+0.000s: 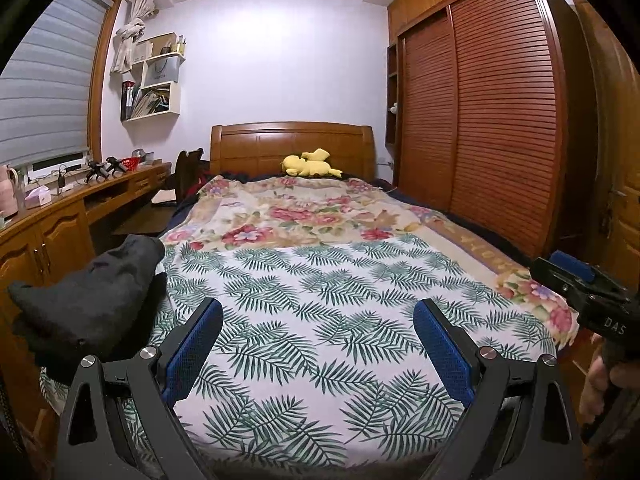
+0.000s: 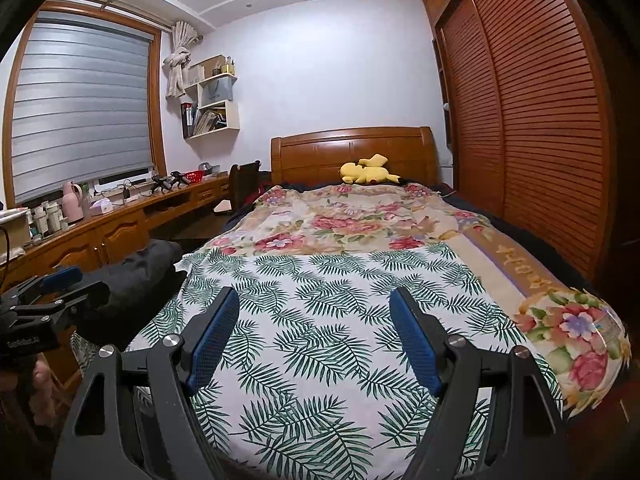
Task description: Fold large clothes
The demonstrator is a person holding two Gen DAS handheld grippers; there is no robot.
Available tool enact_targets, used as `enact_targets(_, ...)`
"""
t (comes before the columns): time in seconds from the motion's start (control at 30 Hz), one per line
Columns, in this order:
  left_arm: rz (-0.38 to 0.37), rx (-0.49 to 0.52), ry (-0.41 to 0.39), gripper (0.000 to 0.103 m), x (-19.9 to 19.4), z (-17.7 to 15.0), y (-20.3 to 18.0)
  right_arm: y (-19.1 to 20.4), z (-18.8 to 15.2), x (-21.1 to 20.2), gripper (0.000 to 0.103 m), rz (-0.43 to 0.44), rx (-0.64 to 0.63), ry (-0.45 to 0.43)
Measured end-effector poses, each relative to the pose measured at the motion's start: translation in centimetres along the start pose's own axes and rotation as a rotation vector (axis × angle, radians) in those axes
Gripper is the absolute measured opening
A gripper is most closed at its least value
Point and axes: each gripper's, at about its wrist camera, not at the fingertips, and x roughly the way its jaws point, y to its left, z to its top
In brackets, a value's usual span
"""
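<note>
While both grippers gape empty over the leaf-print sheet [image 1: 320, 320], only the right wrist view shows the pink flask [image 2: 73, 202].

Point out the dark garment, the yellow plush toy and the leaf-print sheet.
Dark crumpled garment [image 1: 92, 300]: left wrist view, its middle.
Yellow plush toy [image 2: 366, 172]: right wrist view, its body.
White leaf-print sheet [image 2: 320, 300]: right wrist view, bare centre.

The right gripper [image 2: 314, 336] is held wide open at the bottom of the frame, its blue-padded fingers [image 2: 214, 336] spread over a palm-leaf sheet [image 2: 320, 296], nothing between them. The sheet is laid across the near end of the bed [image 2: 352, 152], over a floral blanket [image 2: 344, 220]. At centre left, a dark garment [image 2: 136, 276] is heaped at the bed's edge. The left gripper [image 2: 60, 280] is seen at the left edge, just beside it. A yellow plush toy [image 2: 368, 170] is seen by the headboard.
</note>
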Motion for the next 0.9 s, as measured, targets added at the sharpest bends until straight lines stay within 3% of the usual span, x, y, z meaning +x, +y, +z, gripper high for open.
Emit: enact_targets(0.9, 0.016, 0.003, -0.006, 0.096, -0.08, -0.36, -0.34, -0.03, -0.25, 0.12, 0.078, -0.002, 0.0, 0.005)
